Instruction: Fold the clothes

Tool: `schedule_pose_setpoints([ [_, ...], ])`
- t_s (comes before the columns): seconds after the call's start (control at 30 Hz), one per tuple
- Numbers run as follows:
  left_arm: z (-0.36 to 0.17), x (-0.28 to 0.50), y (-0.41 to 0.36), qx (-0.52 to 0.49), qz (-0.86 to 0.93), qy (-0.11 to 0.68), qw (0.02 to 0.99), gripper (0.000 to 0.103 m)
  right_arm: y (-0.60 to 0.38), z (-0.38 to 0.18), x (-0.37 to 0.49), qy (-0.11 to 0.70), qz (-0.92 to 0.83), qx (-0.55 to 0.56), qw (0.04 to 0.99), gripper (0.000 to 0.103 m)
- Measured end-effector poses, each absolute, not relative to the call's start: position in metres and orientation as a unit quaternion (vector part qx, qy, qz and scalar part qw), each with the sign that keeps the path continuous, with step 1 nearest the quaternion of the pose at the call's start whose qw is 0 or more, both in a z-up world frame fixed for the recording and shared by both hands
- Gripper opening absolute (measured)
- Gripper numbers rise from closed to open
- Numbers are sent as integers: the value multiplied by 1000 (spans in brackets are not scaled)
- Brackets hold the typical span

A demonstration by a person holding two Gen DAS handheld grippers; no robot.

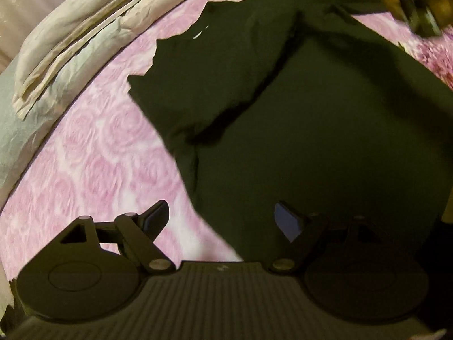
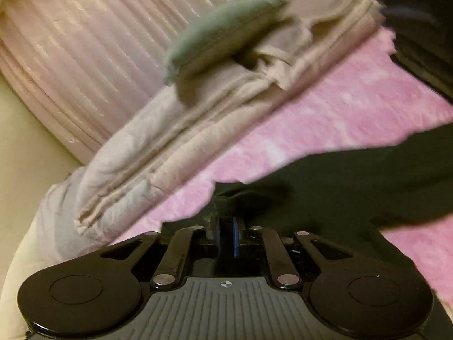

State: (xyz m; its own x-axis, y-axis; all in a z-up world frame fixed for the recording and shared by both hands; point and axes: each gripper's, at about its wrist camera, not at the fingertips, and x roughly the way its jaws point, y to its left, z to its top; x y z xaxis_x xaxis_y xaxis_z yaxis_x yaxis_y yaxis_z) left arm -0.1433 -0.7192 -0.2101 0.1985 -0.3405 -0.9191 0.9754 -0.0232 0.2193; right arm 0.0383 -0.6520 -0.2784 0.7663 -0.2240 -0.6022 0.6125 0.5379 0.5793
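A dark green garment [image 1: 311,130] lies spread on a pink rose-patterned bedcover [image 1: 93,147], one flap folded over. The right gripper [image 2: 226,235] pinches its edge, jaws closed; the left gripper [image 1: 220,221] hovers wide open. Beyond, crumpled pale folded linens [image 2: 175,141] lie beside a ribbed, shiny headboard [image 2: 85,42].

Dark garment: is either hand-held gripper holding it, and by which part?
The right hand-held gripper is shut on the dark garment, pinching an edge of it; which part is unclear. The left hand-held gripper is open and holds nothing.
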Motion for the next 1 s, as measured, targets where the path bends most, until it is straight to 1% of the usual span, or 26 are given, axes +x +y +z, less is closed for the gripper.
schedule_pose_setpoints([
  [0.03,-213,-143,-727,473,-538,336,612,79,-658,-291,36,259,-261,423,828,15],
  [0.07,-215,-142,-736,473,-540,335,610,79,-664,-303,32,282,-276,434,810,25],
  [0.1,-218,-139,-743,473,-541,332,612,79,-668,-310,26,292,-286,439,800,30],
  [0.17,-222,-132,-758,474,-542,325,614,79,-669,-315,12,296,-308,438,791,55],
  [0.2,-224,-125,-766,468,-539,327,620,79,-669,-317,6,300,-316,439,786,59],
  [0.23,-226,-117,-774,462,-536,328,625,79,-667,-318,0,305,-323,441,780,61],
  [0.4,-228,-59,-814,397,-507,354,678,79,-635,-310,-16,333,-301,441,777,61],
  [0.53,-246,-17,-844,333,-501,387,699,78,-590,-304,1,361,-246,413,799,61],
  [0.6,-262,-2,-855,334,-499,385,701,75,-570,-306,10,374,-229,402,804,61],
  [0.67,-278,14,-867,335,-497,383,703,75,-552,-312,19,387,-215,396,805,61],
  [0.8,-306,62,-869,322,-462,411,716,75,-521,-321,39,411,-178,374,812,61],
  [0.87,-303,79,-859,281,-465,437,717,75,-506,-321,53,416,-156,365,818,61],
  [0.9,-302,88,-854,260,-466,449,716,72,-499,-321,61,417,-143,362,821,61],
  [1.0,-285,93,-836,242,-468,441,727,73,-479,-320,89,417,-100,356,830,61],
])
